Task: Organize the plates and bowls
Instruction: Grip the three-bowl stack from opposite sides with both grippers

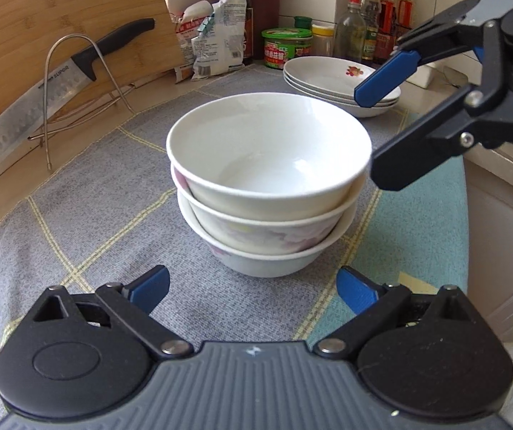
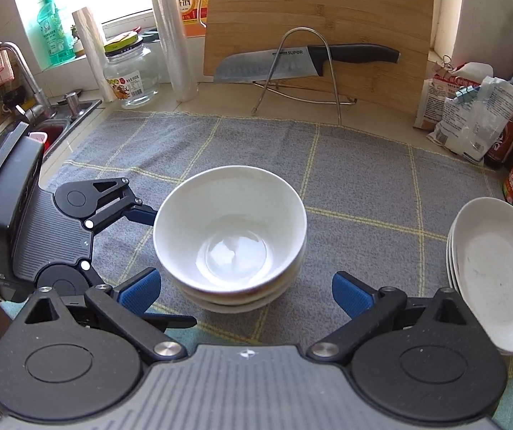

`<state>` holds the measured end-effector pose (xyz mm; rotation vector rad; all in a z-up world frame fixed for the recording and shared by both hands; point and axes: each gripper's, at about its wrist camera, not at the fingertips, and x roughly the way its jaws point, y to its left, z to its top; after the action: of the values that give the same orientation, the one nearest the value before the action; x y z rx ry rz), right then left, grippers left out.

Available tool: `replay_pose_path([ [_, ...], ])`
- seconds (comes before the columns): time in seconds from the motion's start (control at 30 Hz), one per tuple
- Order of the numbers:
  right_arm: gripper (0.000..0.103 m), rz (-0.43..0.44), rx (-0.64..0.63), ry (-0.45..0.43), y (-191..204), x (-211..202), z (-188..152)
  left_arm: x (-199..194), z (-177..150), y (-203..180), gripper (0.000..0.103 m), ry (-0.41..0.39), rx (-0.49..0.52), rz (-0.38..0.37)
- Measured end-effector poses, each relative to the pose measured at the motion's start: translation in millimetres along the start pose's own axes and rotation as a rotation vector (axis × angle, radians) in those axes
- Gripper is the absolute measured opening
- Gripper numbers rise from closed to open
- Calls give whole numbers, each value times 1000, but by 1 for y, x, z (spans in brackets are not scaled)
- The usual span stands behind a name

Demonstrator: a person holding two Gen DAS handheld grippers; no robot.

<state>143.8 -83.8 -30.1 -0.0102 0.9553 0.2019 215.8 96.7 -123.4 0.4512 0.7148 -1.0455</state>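
Hand-held gripper [image 2: 244, 292] — wide open, empty

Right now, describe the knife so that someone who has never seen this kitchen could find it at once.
Find the big bamboo cutting board leaning against the back wall behind the grey checked mat. A bent wire stand sits in front of it, and the knife lies across that stand. It is the only blade here: black handle, broad dimpled steel.
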Motion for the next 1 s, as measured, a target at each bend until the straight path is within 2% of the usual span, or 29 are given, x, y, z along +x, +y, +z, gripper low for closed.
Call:
replay_pose_path([
  [0.13, 103, -13, -26, 30, -3, 4, -13, 6, 1, 4, 99, 20, -4, -5],
  [0.3, 103, -1, -93, 67, -16, 29, -24, 15, 2, 7, 99, 58, -44, 30],
  [0.6, 103, 121, -280, 104, -42, 73, -28, 22, 4, 0, 103, 53, -89, 89],
  [0.73, 103, 151, -398, 81, -41, 78, -32, 19, 0, -4, 103, 27, -119, 120],
  [0.9, 103, 183, -440, 63, -41, 80, -32, 18, -2, -9, 103, 9, -156, 158],
  [1.0, 103, 192, -444, 42, -44, 79, -34, 18, -2, -9, 103, 5, -156, 156],
])
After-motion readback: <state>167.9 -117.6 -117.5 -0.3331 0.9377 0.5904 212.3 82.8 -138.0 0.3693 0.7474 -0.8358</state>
